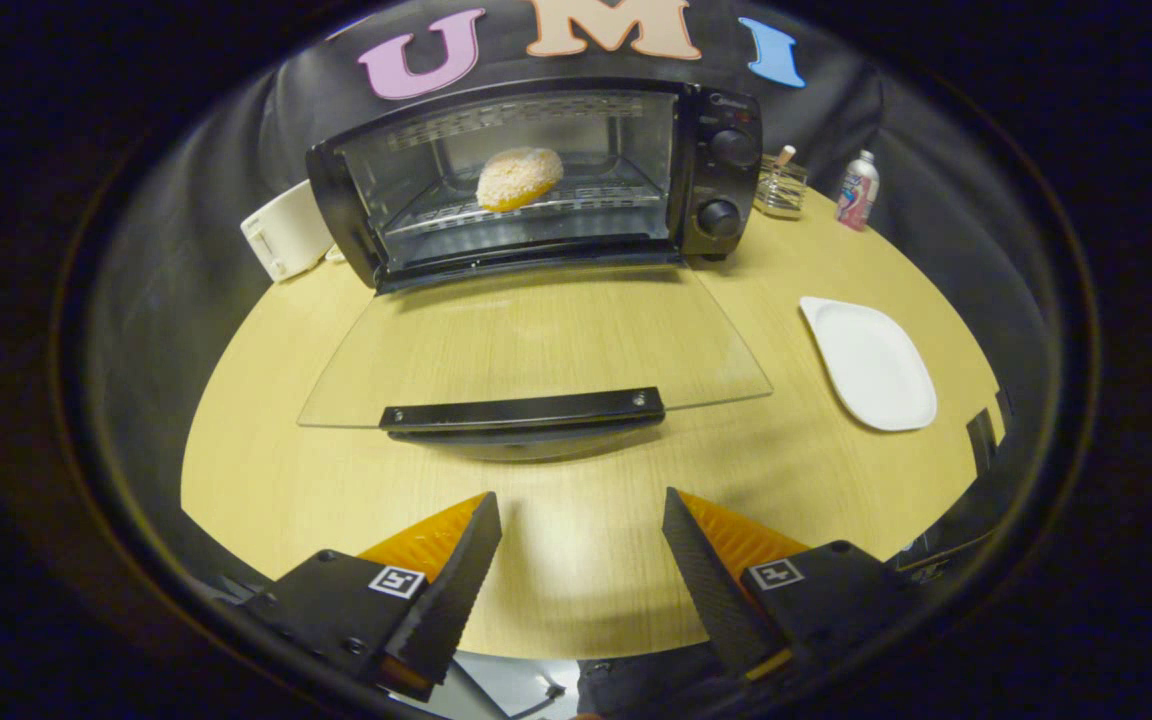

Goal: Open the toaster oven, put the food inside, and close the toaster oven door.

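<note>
The gripper (581, 565) sits low in the frame, fingers spread and empty above the wooden table (256, 470). Straight ahead, at centre frame, the door handle (523, 410) lies crosswise to the fingers on the lowered glass door (536, 345). Beyond it, upper centre, the toaster oven (536, 180) stands open with the food (519, 178) on its rack. Closing likely means reaching forward under that handle. A white plate (871, 365) lies to the right.

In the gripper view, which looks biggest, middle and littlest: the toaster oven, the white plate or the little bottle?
1. toaster oven
2. white plate
3. bottle
The bottle sits farther back, so it looks extra small. The gripper is open.
</note>
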`<action>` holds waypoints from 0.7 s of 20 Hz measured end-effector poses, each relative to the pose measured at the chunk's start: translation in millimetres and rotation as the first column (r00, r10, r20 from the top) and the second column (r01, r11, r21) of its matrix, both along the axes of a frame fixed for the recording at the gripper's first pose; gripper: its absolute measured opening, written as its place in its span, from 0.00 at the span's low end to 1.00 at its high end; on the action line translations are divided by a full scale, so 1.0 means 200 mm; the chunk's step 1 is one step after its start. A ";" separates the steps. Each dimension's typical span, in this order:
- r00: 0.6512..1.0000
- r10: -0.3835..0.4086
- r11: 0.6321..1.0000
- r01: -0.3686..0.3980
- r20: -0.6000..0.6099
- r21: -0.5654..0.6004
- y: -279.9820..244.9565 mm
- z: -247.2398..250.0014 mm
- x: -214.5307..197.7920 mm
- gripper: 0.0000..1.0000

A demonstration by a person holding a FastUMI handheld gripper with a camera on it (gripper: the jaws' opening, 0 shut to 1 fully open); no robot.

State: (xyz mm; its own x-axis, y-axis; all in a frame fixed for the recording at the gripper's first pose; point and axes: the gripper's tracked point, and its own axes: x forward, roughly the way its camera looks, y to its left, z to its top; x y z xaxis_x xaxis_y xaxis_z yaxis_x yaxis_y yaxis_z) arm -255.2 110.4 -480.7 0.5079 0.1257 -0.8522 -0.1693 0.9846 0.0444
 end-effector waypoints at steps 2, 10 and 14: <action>1.000 0.024 1.000 -0.024 0.000 -0.013 0.02 -0.02 0.02 1.00; 0.997 0.073 0.997 -0.072 0.038 -0.031 0.04 0.02 0.10 1.00; 0.993 0.061 0.998 -0.061 0.101 -0.004 0.05 0.16 0.14 1.00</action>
